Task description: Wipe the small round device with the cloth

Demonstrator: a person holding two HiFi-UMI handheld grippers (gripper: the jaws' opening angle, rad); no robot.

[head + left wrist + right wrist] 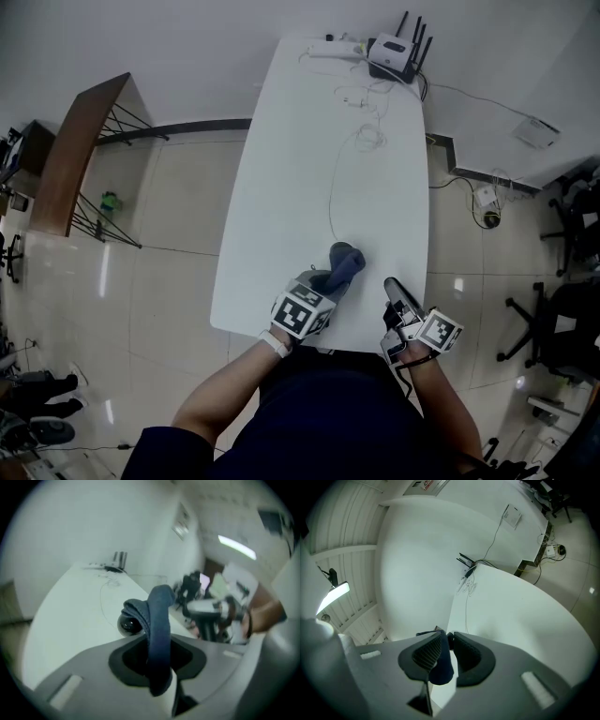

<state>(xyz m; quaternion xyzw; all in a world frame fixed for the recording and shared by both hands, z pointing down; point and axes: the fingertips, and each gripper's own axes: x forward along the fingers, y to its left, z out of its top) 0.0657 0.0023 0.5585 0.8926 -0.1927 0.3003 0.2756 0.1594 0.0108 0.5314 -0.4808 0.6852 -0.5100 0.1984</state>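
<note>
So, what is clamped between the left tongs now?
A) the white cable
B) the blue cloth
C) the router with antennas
B: in the left gripper view the blue cloth runs up from between the left tongs and hangs over the small round device.

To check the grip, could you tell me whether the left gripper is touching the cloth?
Touching. The left gripper view shows the left gripper closed on the blue cloth, which runs up from between its jaws.

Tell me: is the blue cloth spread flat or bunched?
Bunched: the blue cloth stands as a narrow fold in the left tool.
</note>
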